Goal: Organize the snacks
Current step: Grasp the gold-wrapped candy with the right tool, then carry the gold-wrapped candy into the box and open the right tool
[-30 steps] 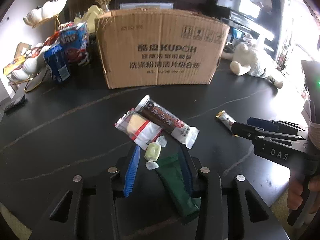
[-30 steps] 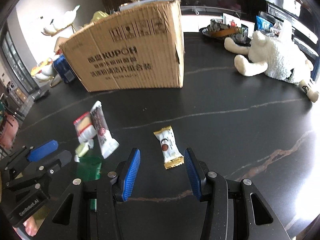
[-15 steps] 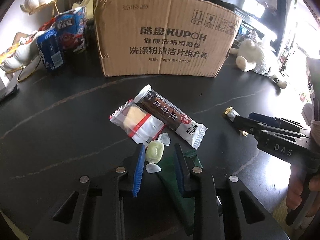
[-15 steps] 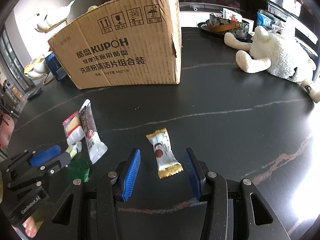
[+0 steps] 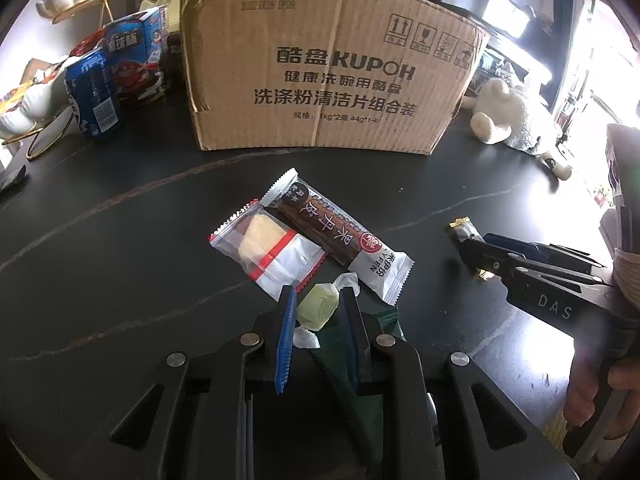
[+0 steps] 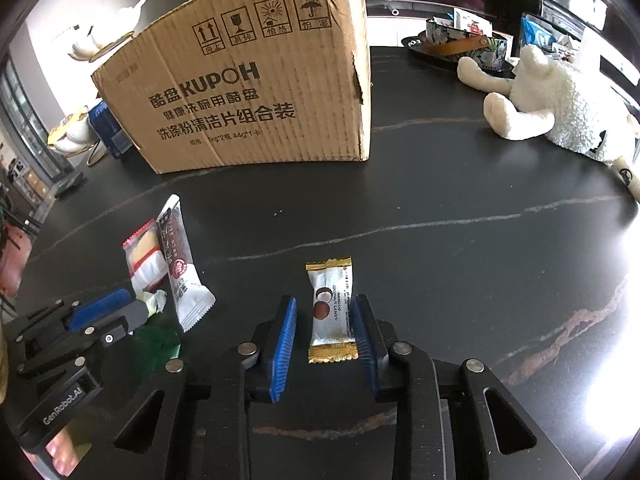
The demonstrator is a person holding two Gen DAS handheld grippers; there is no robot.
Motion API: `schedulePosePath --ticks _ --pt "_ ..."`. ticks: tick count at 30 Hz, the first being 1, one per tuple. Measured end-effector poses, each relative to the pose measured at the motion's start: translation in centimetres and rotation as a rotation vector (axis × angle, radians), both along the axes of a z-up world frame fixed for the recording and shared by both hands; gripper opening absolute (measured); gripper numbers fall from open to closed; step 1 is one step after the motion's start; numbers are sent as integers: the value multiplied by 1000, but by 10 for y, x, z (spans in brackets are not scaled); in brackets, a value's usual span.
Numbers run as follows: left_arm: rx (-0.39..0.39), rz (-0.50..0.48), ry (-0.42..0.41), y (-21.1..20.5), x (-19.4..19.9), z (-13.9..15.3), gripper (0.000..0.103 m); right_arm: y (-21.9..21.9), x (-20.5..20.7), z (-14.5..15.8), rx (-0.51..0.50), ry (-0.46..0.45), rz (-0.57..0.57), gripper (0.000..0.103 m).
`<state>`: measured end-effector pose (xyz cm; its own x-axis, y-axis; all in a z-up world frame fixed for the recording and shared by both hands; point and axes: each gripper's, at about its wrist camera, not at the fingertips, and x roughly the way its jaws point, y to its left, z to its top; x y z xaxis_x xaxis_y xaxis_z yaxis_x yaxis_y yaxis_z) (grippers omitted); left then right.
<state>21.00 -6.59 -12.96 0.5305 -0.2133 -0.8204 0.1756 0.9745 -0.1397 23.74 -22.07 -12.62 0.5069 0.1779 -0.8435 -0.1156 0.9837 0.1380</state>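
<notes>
My left gripper (image 5: pixel 318 304) has its blue pads closed on a pale yellow twist-wrapped candy (image 5: pixel 318 306), which lies over a dark green packet (image 5: pixel 356 364). Just beyond lie a clear cake packet with a red stripe (image 5: pixel 268 250) and a brown bar with white ends (image 5: pixel 340 236). My right gripper (image 6: pixel 324 312) is open around a white and gold coconut candy (image 6: pixel 330 310) on the black table; its right pad touches the wrapper. The right gripper also shows in the left wrist view (image 5: pixel 520 264). An open KUPOH cardboard box (image 5: pixel 332 76) stands behind the snacks.
Blue snack packages (image 5: pixel 96 96) and a white dish on a gold stand (image 5: pixel 24 116) sit left of the box. A white plush sheep (image 6: pixel 560 112) lies at the right, with a tray of items (image 6: pixel 460 46) behind it. The table (image 6: pixel 440 208) is black stone with pale veins.
Both grippers have moved forward and down. The left jaws have narrowed onto the yellow candy. The right jaws have come down around the coconut candy and narrowed somewhat.
</notes>
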Motion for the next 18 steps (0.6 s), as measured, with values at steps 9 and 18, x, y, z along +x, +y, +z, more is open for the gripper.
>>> schedulePosePath --ticks 9,18 --pt "-19 -1 1 0 2 -1 23 3 -4 3 23 -17 6 20" --pt "-59 1 35 4 6 -8 24 21 -16 11 66 -43 68 20"
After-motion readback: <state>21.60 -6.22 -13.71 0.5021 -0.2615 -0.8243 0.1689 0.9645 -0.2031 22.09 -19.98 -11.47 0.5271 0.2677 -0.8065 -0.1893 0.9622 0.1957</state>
